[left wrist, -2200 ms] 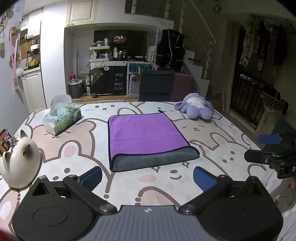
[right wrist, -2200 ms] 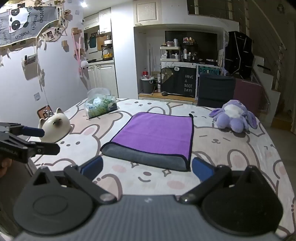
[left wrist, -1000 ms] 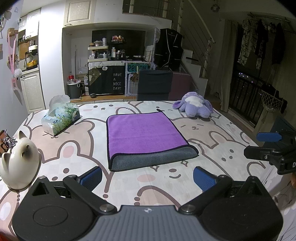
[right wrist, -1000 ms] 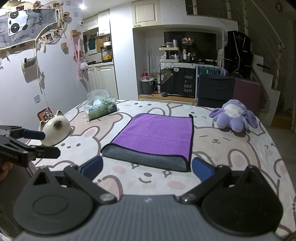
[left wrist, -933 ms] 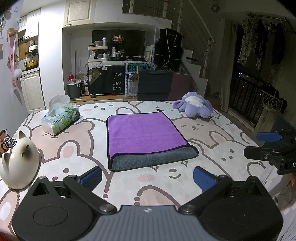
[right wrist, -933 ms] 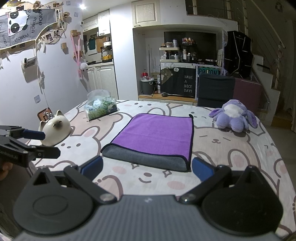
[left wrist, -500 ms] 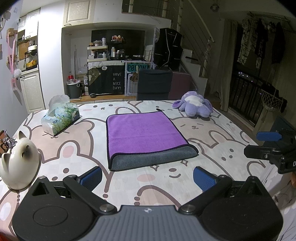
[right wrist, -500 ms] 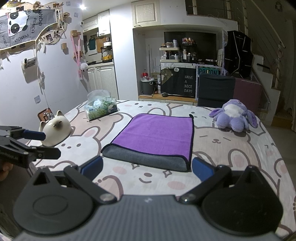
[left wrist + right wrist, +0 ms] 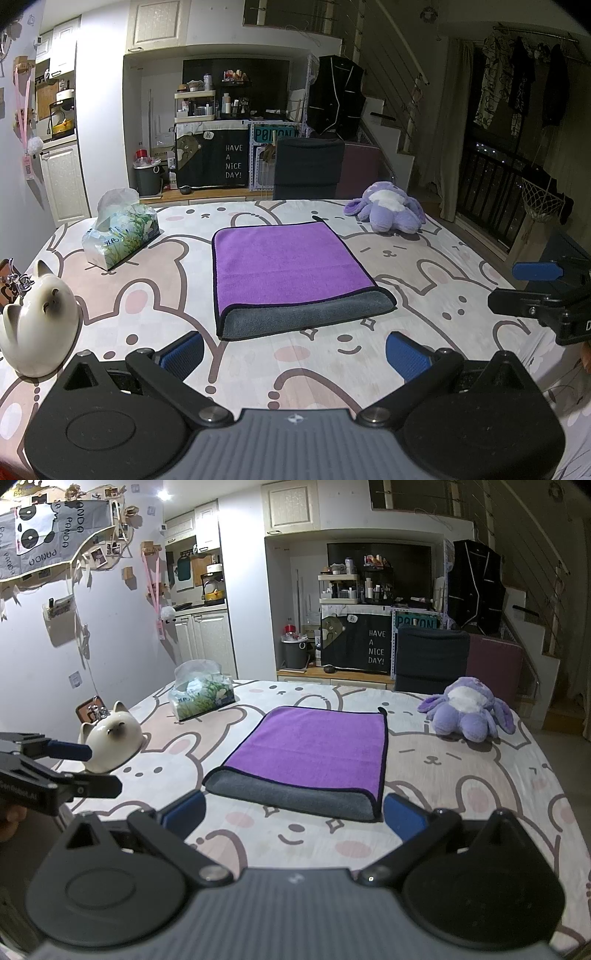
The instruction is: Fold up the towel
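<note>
Towel (image 9: 291,266), purple with a grey folded edge facing us, lies flat at the middle of the bunny-print table (image 9: 443,295). We hold the left gripper (image 9: 295,350) and right gripper (image 9: 293,814) just short of its near edge, both with fingers spread wide, empty. We see 1 tissue box (image 9: 120,236) far left.

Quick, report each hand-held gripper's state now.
Left hand-held gripper: open, holding nothing.
Right hand-held gripper: open, holding nothing.

One towel (image 9: 291,266), two plush-and-ceramic animals.
</note>
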The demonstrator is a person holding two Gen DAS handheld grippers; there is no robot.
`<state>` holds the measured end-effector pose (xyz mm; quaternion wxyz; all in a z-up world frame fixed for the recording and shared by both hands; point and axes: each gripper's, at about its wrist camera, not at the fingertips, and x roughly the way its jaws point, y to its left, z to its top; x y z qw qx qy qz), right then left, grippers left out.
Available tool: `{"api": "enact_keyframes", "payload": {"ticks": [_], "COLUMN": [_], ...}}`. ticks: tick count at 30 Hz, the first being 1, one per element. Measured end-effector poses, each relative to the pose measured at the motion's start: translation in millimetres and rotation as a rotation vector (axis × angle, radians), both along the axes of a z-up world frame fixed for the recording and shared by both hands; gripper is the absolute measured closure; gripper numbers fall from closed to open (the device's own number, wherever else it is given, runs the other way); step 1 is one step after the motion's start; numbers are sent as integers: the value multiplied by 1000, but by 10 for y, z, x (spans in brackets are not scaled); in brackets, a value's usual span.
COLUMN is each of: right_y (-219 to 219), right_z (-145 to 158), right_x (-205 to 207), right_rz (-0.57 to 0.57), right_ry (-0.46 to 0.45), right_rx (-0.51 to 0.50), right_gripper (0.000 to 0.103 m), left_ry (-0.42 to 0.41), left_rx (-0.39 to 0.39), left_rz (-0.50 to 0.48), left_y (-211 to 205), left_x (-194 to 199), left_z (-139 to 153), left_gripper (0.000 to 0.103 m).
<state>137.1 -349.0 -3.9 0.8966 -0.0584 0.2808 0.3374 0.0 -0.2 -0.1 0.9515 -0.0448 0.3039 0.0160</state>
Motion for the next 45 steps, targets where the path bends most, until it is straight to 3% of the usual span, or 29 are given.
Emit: {"api": "enact_keyframes", "payload": {"ticks": [45], "right_y": [-37], "right_z": [25], "right_x": [-33], "right_rz": [-9], "right_ry": [-10], "right_rx": [17], "right_gripper": [0], "left_ry": [-21], "left_rx": [21], "left_rz": [5], "left_y": [-24], "left_x": [-23], "left_z": [48], "left_gripper": [0]}}
